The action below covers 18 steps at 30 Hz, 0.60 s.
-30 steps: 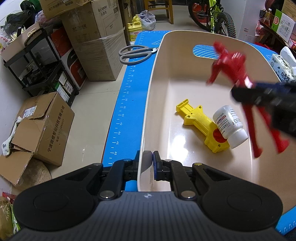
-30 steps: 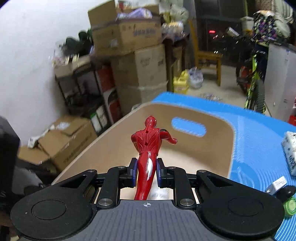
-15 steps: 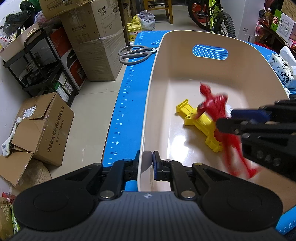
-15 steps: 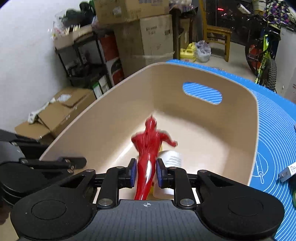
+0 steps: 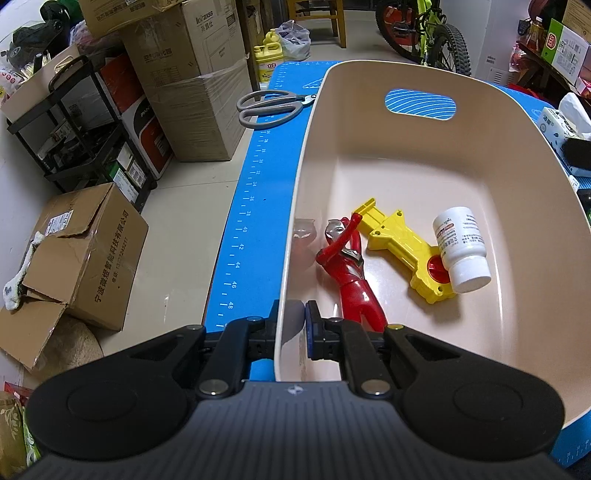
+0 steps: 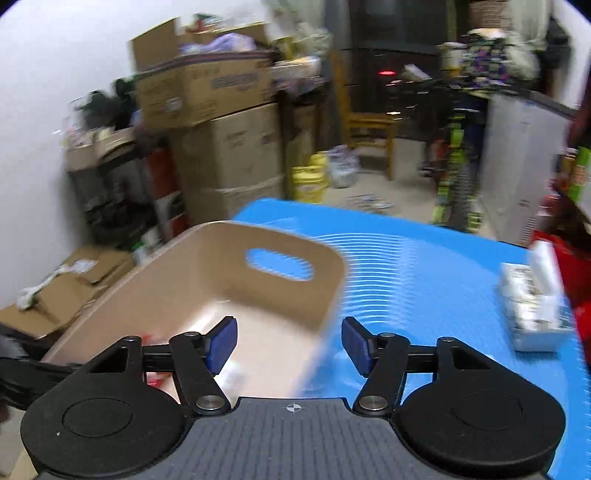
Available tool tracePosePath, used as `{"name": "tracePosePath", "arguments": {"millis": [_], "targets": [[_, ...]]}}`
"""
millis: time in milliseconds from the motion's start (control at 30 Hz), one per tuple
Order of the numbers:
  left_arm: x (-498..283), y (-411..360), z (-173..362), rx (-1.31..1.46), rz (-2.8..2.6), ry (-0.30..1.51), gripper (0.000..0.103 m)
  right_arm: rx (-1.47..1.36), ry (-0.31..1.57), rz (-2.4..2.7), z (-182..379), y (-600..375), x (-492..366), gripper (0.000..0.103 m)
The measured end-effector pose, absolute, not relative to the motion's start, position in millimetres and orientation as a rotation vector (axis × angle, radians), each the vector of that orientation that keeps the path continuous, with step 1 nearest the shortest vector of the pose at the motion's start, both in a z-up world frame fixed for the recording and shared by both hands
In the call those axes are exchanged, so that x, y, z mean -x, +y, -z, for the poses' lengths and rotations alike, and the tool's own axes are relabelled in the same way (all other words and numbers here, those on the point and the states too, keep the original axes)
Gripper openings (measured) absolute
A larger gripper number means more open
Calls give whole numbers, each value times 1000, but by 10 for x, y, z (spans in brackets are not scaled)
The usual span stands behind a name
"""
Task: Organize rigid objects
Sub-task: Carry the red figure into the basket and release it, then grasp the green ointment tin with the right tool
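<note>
A beige bin (image 5: 480, 155) stands on the blue mat (image 5: 258, 206). My left gripper (image 5: 291, 325) is shut on the bin's near-left rim. Inside the bin lie a red toy figure (image 5: 351, 266), a yellow toy part (image 5: 402, 243) and a white bottle (image 5: 461, 247) resting on the yellow part. In the right wrist view my right gripper (image 6: 290, 345) is above the bin's (image 6: 207, 273) right wall with its jaws opening and nothing between them. The picture there is blurred.
Grey scissors (image 5: 269, 107) lie on the mat beyond the bin's far-left corner. A tissue pack (image 6: 532, 302) sits on the mat (image 6: 413, 266) at the right. Cardboard boxes (image 5: 88, 251), a black shelf (image 5: 74, 147) and a bicycle (image 5: 428, 33) stand around the table.
My right gripper carried the red figure down into the bin, opened and let it go, then drew back to the right. The figure now lies on the bin floor. The left gripper kept still.
</note>
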<state>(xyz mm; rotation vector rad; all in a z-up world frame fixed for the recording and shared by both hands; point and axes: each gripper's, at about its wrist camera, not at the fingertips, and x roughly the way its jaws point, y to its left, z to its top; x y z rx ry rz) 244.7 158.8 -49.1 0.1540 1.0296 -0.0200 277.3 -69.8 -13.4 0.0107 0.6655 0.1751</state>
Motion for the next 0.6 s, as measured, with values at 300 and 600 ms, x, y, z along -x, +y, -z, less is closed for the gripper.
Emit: {"name": "tracePosePath", "arguments": {"millis": [300, 600], "targets": [[-2448, 1591, 489, -154, 19, 1030, 14, -87, 724, 101, 609, -1643, -2709, 74], [-2453, 1584, 482, -156, 21, 1028, 14, -98, 741, 218, 1133, -1950, -2722, 74]]}}
